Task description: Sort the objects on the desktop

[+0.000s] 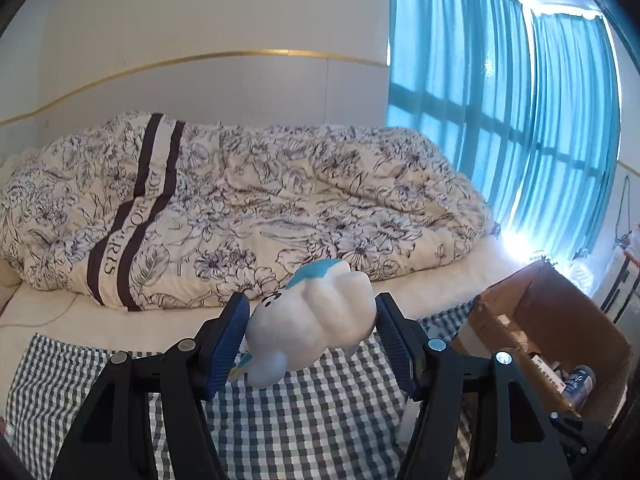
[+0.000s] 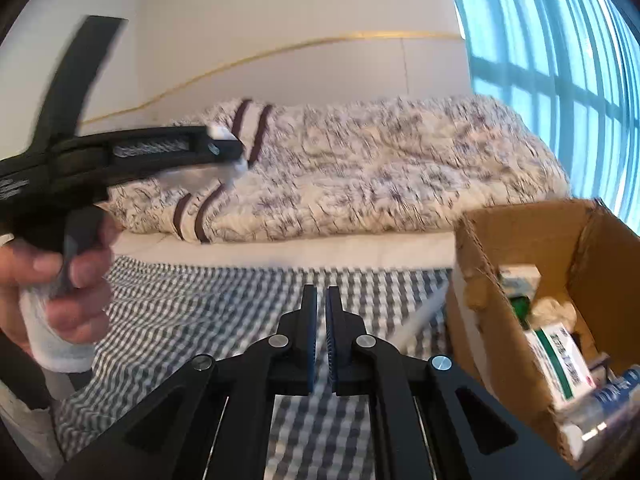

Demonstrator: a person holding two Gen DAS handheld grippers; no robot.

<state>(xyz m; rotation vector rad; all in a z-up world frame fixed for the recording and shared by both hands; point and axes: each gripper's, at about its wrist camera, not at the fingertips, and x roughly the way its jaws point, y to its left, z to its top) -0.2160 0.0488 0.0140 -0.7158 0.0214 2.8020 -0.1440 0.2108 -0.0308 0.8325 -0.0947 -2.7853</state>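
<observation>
My left gripper [image 1: 312,305] is shut on a white squishy toy [image 1: 316,322] with blue trim, held in the air above the checkered cloth [image 1: 280,420]. The right wrist view shows the same left gripper [image 2: 227,151] from the side, blurred, with a hand [image 2: 60,280] on its handle and bits of the white toy [image 2: 237,169] sticking out. My right gripper [image 2: 321,295] is shut with nothing between its fingers, low over the checkered cloth [image 2: 180,312]. An open cardboard box [image 2: 516,236] stands to its right. That cardboard box [image 1: 560,312] sits right of the toy.
The box holds a white and green carton [image 2: 560,360], a blue can [image 1: 578,384] and other packets. A white tube-like thing [image 2: 424,313] lies on the cloth beside the box. Behind is a bed with a floral duvet [image 1: 248,208]. Blue curtains [image 1: 500,120] hang at the right.
</observation>
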